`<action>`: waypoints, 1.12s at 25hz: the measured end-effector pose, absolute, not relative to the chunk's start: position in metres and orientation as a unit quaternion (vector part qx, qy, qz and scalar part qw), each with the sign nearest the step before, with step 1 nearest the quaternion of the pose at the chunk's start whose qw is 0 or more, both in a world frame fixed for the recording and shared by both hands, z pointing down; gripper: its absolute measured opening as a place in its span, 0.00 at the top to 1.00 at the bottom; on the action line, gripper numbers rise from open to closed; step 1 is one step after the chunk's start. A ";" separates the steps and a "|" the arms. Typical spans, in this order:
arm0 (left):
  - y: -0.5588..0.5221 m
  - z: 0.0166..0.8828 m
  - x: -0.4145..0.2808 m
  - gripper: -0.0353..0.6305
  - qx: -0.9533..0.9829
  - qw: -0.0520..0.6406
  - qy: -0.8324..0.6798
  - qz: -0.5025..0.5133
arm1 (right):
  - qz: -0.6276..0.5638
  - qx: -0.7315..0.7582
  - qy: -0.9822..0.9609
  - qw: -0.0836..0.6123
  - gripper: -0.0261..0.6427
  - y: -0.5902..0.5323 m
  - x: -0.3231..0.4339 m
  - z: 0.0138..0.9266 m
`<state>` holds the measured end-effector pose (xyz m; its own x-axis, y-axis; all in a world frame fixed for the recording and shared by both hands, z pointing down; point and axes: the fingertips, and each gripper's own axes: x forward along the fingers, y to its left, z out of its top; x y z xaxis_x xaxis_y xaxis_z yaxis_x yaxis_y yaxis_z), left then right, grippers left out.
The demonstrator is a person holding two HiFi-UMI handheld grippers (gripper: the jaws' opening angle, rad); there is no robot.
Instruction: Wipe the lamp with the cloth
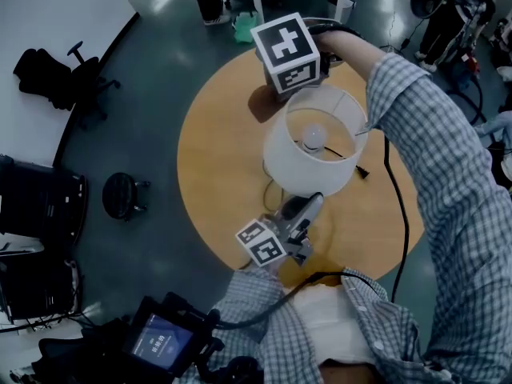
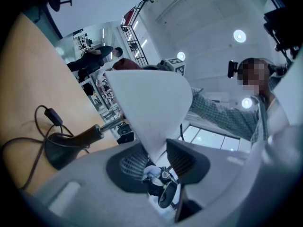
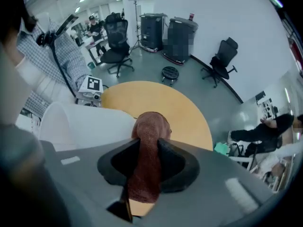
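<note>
- The left gripper (image 2: 160,151), nearest the person, is pinching the lower rim of the lamp's shade (image 2: 151,103), with its jaws pressing on the thin white wall from both sides.
- The shade is looking light and thin-walled, so it is likely to dent or tip under force. A gentle hold at the rim is judged suitable.
- The lamp (image 1: 308,146) is standing mid-tabletop (image 1: 216,158). Its bulb (image 1: 314,137), judged fragile, is showing inside the shade.
- The right gripper (image 3: 147,148), beyond the shade, is clamping the soft brown cloth (image 3: 150,126), which is bulging past the jaws.
- In the head view the shade is hiding the base (image 2: 61,148), and the marker cube (image 1: 286,50) is covering the cloth. Whether the cloth is touching the shade cannot be told.
</note>
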<state>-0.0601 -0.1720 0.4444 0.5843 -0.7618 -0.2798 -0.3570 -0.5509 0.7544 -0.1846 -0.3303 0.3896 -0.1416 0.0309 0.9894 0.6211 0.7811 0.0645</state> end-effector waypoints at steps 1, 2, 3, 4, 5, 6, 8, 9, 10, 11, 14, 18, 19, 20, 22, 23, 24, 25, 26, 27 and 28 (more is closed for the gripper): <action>-0.172 0.445 -0.060 0.76 0.827 0.332 -0.337 -0.305 | -0.263 -0.238 -0.703 0.617 0.80 -0.323 -0.190 0.389; -0.171 0.446 -0.060 0.76 0.827 0.332 -0.336 -0.304 | -0.288 -0.248 -0.688 0.619 0.80 -0.316 -0.195 0.388; -0.171 0.447 -0.060 0.76 0.827 0.332 -0.336 -0.305 | -0.313 -0.258 -0.672 0.619 0.80 -0.308 -0.200 0.387; -0.171 0.447 -0.061 0.77 0.827 0.333 -0.336 -0.305 | -0.336 -0.268 -0.658 0.618 0.80 -0.299 -0.205 0.386; -0.172 0.448 -0.061 0.77 0.826 0.333 -0.336 -0.306 | -0.355 -0.280 -0.647 0.614 0.80 -0.288 -0.211 0.385; -0.173 0.448 -0.061 0.77 0.826 0.333 -0.336 -0.306 | -0.371 -0.295 -0.637 0.608 0.80 -0.274 -0.214 0.386; -0.175 0.448 -0.062 0.77 0.826 0.334 -0.336 -0.305 | -0.397 -0.327 -0.617 0.595 0.80 -0.241 -0.215 0.389; -0.175 0.449 -0.062 0.77 0.826 0.335 -0.336 -0.304 | -0.421 -0.337 -0.606 0.586 0.80 -0.226 -0.215 0.390; -0.175 0.449 -0.062 0.77 0.826 0.335 -0.336 -0.304 | -0.453 -0.340 -0.592 0.574 0.80 -0.215 -0.216 0.391; -0.175 0.449 -0.062 0.77 0.826 0.336 -0.336 -0.303 | -0.486 -0.341 -0.578 0.561 0.80 -0.206 -0.216 0.392; -0.175 0.450 -0.064 0.77 0.826 0.336 -0.335 -0.303 | -0.568 -0.336 -0.544 0.519 0.80 -0.179 -0.206 0.396; -0.174 0.451 -0.065 0.77 0.826 0.338 -0.332 -0.305 | -0.657 -0.309 -0.523 0.447 0.80 -0.145 -0.183 0.393; -0.174 0.451 -0.066 0.77 0.826 0.339 -0.331 -0.305 | -0.676 -0.297 -0.521 0.428 0.80 -0.138 -0.177 0.391; -0.173 0.451 -0.066 0.77 0.826 0.339 -0.330 -0.305 | -0.692 -0.283 -0.521 0.412 0.80 -0.132 -0.170 0.389; -0.172 0.451 -0.067 0.77 0.826 0.340 -0.329 -0.305 | -0.716 -0.259 -0.516 0.392 0.80 -0.122 -0.154 0.386; -0.171 0.451 -0.068 0.77 0.826 0.341 -0.329 -0.305 | -0.728 -0.249 -0.512 0.383 0.80 -0.118 -0.145 0.386; -0.171 0.451 -0.068 0.77 0.826 0.341 -0.330 -0.304 | -0.741 -0.242 -0.505 0.370 0.80 -0.114 -0.137 0.388; -0.171 0.451 -0.068 0.77 0.826 0.341 -0.330 -0.304 | -0.756 -0.237 -0.495 0.357 0.80 -0.111 -0.128 0.392; -0.171 0.452 -0.068 0.77 0.826 0.341 -0.330 -0.303 | -0.769 -0.234 -0.484 0.345 0.80 -0.108 -0.119 0.396; -0.171 0.452 -0.068 0.77 0.827 0.341 -0.330 -0.303 | -0.779 -0.232 -0.475 0.337 0.80 -0.107 -0.110 0.401; -0.171 0.452 -0.067 0.77 0.827 0.340 -0.329 -0.303 | -0.786 -0.227 -0.469 0.333 0.80 -0.106 -0.100 0.405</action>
